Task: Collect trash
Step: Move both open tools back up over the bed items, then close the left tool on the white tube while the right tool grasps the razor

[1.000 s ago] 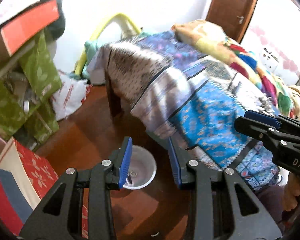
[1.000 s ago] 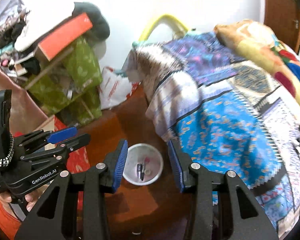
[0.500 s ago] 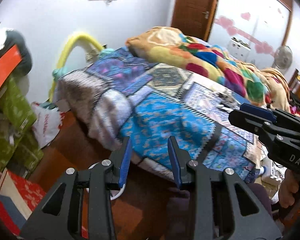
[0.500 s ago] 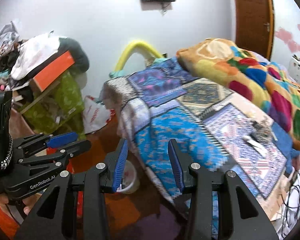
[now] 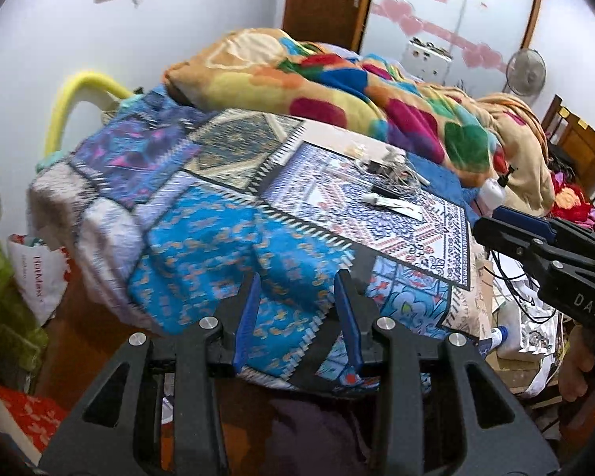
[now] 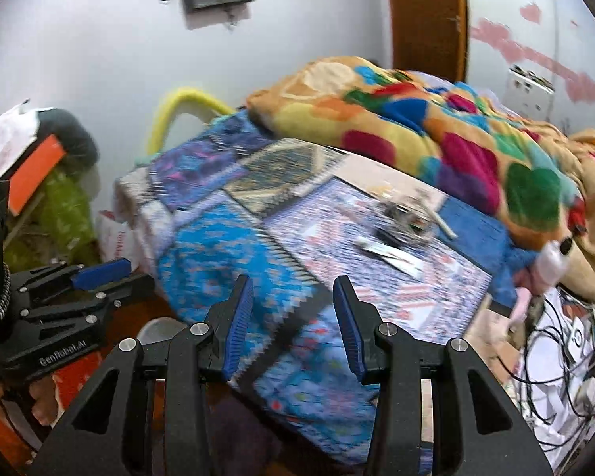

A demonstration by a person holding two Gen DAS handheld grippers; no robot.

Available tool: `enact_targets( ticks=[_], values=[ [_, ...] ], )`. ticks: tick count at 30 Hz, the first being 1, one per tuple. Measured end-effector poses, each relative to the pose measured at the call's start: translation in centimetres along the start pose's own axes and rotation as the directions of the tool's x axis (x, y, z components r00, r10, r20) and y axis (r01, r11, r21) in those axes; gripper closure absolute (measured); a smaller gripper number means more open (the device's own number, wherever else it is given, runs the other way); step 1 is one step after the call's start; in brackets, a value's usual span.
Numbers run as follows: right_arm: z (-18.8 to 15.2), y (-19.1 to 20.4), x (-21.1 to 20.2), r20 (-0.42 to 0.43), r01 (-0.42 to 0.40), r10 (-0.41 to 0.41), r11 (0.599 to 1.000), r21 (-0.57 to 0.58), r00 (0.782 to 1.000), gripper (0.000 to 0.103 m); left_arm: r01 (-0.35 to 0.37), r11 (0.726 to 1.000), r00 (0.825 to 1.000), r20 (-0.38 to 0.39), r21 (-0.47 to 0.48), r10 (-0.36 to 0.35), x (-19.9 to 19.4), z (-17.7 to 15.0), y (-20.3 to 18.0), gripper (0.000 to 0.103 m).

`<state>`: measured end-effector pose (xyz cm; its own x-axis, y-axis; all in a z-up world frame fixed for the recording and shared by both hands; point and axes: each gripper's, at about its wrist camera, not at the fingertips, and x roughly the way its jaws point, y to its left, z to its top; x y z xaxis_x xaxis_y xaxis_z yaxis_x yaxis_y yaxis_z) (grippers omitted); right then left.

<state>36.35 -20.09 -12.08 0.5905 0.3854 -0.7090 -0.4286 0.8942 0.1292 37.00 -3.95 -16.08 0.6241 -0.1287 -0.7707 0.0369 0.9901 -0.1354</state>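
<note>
A small heap of trash [image 5: 392,176] lies on the patterned bed cover: tangled wire, a dark piece and a white strip. It also shows, blurred, in the right wrist view [image 6: 406,222]. My left gripper [image 5: 296,319] is open and empty, short of the bed's near corner. My right gripper [image 6: 293,323] is open and empty, also over the near corner. Each gripper shows at the side of the other's view. A sliver of the white bin [image 6: 160,329] on the floor shows beside the left gripper's body.
The bed [image 5: 226,246] fills the middle, with a bright blanket [image 5: 337,91] heaped along its far side. Boxes and green bags [image 6: 59,206] are stacked at the left. Cables and papers [image 6: 567,361] clutter the floor at the right. A wooden door [image 5: 321,0] stands behind.
Both grippers have swung up from the white bin on the floor toward the top of the bed. The trash heap on the cover has come into view. Both stay open.
</note>
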Motion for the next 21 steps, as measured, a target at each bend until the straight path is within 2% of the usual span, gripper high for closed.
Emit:
enact_targets(
  ticks=[5,12,21],
  values=[
    [-0.3,-4.3,1.7,-0.044,0.054,-0.052,0.998,0.039,0.998,0.065,0.020,1.000,0.999,-0.037,0.004,-0.020,3.9,1.3,-1.1,0.065],
    [-0.2,-8.8,4.9,-0.078,0.094,-0.086,0.990,0.105,0.993,0.065,0.062,0.998,0.993,-0.104,0.022,-0.059,9.6,2.8,-2.9,0.065],
    [0.7,-12.9,9.5,-0.112,0.149,-0.138,0.984,0.097,0.984,0.065,0.109,0.993,0.988,-0.120,0.054,-0.102,15.4,5.2,-6.2,0.065]
  ],
)
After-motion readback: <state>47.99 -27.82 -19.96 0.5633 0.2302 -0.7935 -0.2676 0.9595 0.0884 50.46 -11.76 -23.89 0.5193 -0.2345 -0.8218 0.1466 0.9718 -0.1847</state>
